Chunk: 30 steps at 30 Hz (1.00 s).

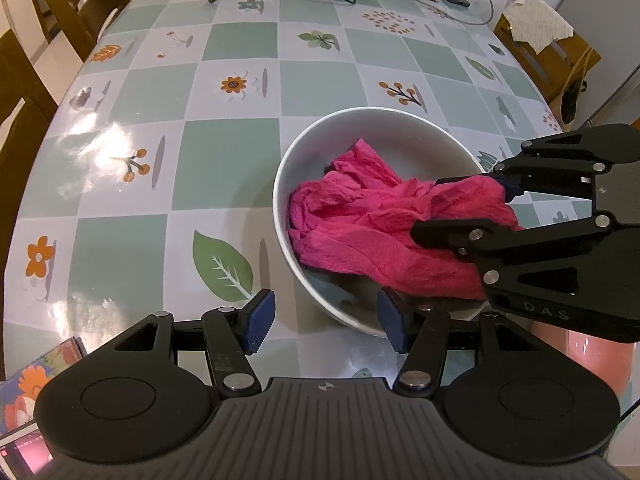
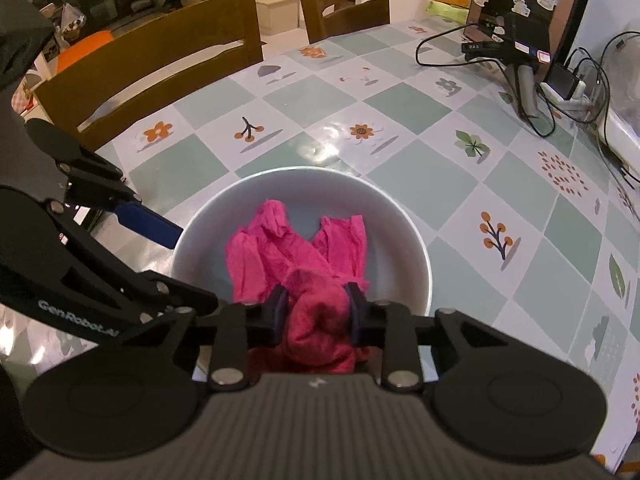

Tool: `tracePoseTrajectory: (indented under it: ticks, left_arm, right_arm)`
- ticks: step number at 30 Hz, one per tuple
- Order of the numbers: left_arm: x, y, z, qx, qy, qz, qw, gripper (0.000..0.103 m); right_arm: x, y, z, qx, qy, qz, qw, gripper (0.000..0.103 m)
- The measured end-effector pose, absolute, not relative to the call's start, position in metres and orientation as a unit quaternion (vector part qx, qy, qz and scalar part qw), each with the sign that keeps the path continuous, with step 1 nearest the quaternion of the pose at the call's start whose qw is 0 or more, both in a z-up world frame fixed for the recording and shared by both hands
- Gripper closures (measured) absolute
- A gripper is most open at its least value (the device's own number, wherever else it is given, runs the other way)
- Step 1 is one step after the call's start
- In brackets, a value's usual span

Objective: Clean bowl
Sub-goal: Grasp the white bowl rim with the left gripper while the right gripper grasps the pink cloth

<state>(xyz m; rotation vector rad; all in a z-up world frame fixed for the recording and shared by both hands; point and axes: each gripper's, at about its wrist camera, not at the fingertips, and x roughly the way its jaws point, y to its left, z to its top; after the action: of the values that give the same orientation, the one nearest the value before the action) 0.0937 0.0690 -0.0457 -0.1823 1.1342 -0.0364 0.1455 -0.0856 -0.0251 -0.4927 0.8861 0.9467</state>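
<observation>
The white bowl (image 1: 362,216) sat on the table (image 1: 224,148), which was covered in a checked cloth with flower and leaf prints. A crumpled pink cloth (image 1: 360,216) lay inside the bowl, one end draped over the near rim. The right gripper (image 2: 316,312) was clenched on a bunched fold of that pink cloth, both pads pressing into it at the bowl's near edge. The left gripper (image 1: 326,322) straddled the bowl's rim at a moderate opening, one blue pad outside the wall and the other inside; whether either pad touched the rim I could not tell. Wooden chairs (image 2: 160,68) stood along the far side of the table, and black cables (image 2: 560,80) lay at its far corner.
</observation>
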Motion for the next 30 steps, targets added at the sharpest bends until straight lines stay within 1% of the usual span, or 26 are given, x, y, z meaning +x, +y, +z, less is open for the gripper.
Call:
tracePoseTrajectory:
  ticks: [5, 9, 11, 13, 15, 16, 18, 21, 30]
  left_arm:
    - [0.094, 0.07, -0.047, -0.087, 0.537, -0.015, 0.839, 0.045]
    - [0.096, 0.07, -0.048, -0.087, 0.538, -0.014, 0.839, 0.048]
    - [0.097, 0.069, -0.049, -0.088, 0.538, -0.015, 0.838, 0.052]
    - [0.099, 0.069, -0.05, -0.089, 0.539, -0.018, 0.837, 0.057]
    - [0.101, 0.069, -0.052, -0.09, 0.541, -0.02, 0.836, 0.06]
    - [0.102, 0.068, -0.053, -0.091, 0.542, -0.021, 0.835, 0.062]
    - [0.104, 0.068, -0.055, -0.091, 0.543, -0.021, 0.835, 0.063]
    - [0.106, 0.068, -0.058, -0.091, 0.545, -0.019, 0.833, 0.064]
    - [0.111, 0.067, -0.064, -0.089, 0.549, -0.018, 0.831, 0.065]
  right_arm:
    - [0.144, -0.085, -0.023, -0.225, 0.41, 0.434, 0.77, 0.076]
    - [0.142, -0.085, -0.021, -0.228, 0.408, 0.435, 0.77, 0.076]
    - [0.141, -0.084, -0.022, -0.232, 0.407, 0.436, 0.768, 0.076]
    - [0.141, -0.083, -0.022, -0.237, 0.407, 0.435, 0.768, 0.073]
    - [0.142, -0.081, -0.023, -0.243, 0.405, 0.433, 0.768, 0.066]
    - [0.142, -0.081, -0.024, -0.247, 0.404, 0.432, 0.768, 0.065]
    - [0.143, -0.079, -0.025, -0.253, 0.401, 0.429, 0.769, 0.059]
    - [0.146, -0.077, -0.027, -0.266, 0.396, 0.424, 0.77, 0.055]
    - [0.159, -0.068, -0.04, -0.299, 0.402, 0.433, 0.749, 0.052]
